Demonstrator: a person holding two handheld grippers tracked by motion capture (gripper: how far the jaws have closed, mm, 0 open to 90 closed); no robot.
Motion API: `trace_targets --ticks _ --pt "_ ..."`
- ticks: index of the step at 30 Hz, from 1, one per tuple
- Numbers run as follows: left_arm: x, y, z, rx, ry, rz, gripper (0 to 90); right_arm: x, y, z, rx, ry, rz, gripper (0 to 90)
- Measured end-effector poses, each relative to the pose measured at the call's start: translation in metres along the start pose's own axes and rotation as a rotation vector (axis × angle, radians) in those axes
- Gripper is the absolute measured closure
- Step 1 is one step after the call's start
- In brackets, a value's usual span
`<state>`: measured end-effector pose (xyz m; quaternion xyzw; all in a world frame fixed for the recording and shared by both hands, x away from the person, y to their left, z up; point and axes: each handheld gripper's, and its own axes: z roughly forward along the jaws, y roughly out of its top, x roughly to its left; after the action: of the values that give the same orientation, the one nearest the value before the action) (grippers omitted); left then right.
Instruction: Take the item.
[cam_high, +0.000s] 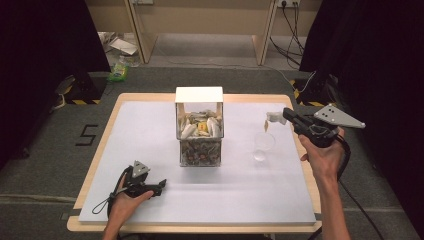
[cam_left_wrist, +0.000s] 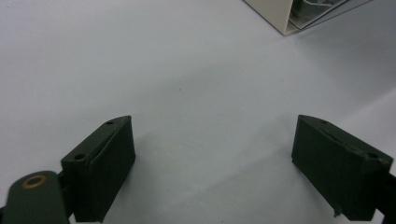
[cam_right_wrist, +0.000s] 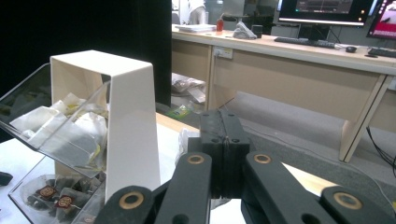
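A clear and white tea bag dispenser stands mid-table, with pale bags in its upper tray and darker ones below; it is also at the left of the right gripper view. To its right stands a clear plastic cup. My right gripper hovers above and just behind the cup, shut on a white tea bag whose string hangs toward the cup. The jaws are pressed together, with the bag peeking out beside them. My left gripper rests open on the white mat, holding nothing.
The white mat covers a wooden table. Black curtains flank both sides. A wooden desk stands behind, with cables and clutter on the floor. A desk with monitors is far off.
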<state>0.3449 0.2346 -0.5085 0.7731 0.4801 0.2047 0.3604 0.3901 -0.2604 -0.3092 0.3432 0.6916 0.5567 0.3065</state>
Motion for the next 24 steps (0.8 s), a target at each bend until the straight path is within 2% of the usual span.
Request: trace_targets --ticks 8,19,24 --pt "0.0 0.0 0.0 0.0 0.0 0.0 12.3 0.0 -0.017 0.004 0.028 -0.026 -0.015 90.0" --pt "0.0 0.0 0.0 0.0 0.0 0.001 12.4 -0.005 -0.048 0.008 0.044 -0.037 0.022 90.0" --pt "0.0 0.0 0.0 -0.001 0.0 0.0 12.4 -0.006 -0.054 0.011 0.062 -0.043 0.025 90.0"
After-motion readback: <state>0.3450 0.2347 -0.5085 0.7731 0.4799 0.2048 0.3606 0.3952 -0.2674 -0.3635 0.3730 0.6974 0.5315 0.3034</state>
